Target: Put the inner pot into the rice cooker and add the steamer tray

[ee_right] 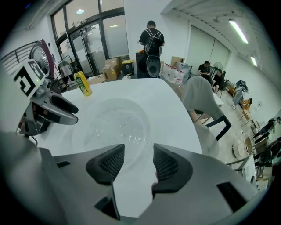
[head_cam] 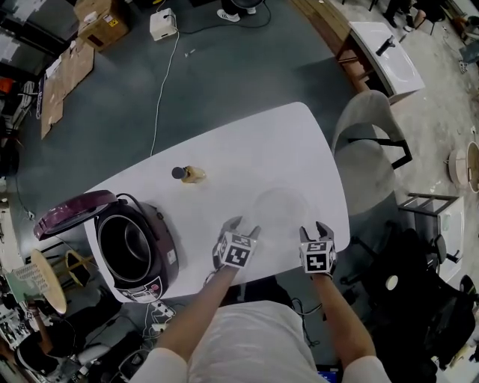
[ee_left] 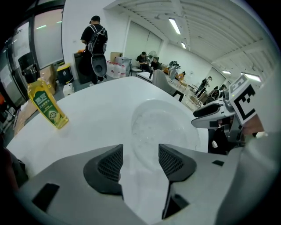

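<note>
A clear plastic steamer tray (head_cam: 281, 209) lies on the white table (head_cam: 247, 149) near its front edge, faint against the top. My left gripper (head_cam: 241, 227) hovers at the tray's left rim and my right gripper (head_cam: 316, 228) at its right rim. Both are open with nothing between the jaws. In the left gripper view the tray (ee_left: 160, 125) lies just beyond the left gripper (ee_left: 140, 160). In the right gripper view the tray (ee_right: 116, 121) lies ahead of the right gripper (ee_right: 138, 163). The dark purple rice cooker (head_cam: 135, 247) stands at the table's left end, lid (head_cam: 75, 212) up, with a grey metal bowl inside.
A small yellow bottle (head_cam: 191, 174) stands on the table between cooker and tray. A grey chair (head_cam: 367, 149) sits beyond the table's right edge. Cardboard boxes (head_cam: 101, 22) and a cable lie on the floor behind. People stand and sit far off in the room.
</note>
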The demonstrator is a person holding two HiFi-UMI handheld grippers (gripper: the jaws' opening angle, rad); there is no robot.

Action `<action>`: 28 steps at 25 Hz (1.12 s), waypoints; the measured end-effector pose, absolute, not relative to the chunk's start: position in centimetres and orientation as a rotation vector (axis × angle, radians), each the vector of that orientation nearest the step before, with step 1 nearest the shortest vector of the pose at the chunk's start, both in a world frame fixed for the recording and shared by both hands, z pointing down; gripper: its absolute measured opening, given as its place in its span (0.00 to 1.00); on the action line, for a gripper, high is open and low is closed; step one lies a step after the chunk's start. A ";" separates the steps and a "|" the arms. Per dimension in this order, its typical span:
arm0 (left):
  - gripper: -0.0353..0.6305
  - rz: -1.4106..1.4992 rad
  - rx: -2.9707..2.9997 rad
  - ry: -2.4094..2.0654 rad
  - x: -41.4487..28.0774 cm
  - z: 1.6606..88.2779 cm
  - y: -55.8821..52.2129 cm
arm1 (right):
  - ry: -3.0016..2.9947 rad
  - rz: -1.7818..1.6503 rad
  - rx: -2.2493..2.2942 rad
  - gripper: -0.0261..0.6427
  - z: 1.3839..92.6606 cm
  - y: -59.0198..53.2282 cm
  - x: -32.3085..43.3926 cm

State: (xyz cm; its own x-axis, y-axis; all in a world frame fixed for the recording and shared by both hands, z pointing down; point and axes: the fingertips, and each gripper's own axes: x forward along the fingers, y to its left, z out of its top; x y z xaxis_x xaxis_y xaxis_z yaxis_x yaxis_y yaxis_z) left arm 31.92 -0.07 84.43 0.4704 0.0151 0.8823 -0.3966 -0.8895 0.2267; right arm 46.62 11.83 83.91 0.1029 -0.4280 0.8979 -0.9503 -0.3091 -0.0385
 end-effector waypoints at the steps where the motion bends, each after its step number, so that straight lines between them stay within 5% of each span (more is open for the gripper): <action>1: 0.45 1.403 2.314 -0.321 31.9 84.8 0.0 | -1.342 1.174 1.807 0.37 84.2 11.9 46.8; 18: 0.27 1.420 2.259 -0.321 32.2 87.7 0.6 | -1.332 1.268 1.787 0.22 87.5 11.5 47.2; 28: 0.25 1.368 2.256 -0.410 30.3 84.5 -1.2 | -1.421 1.218 1.797 0.20 83.8 8.9 46.1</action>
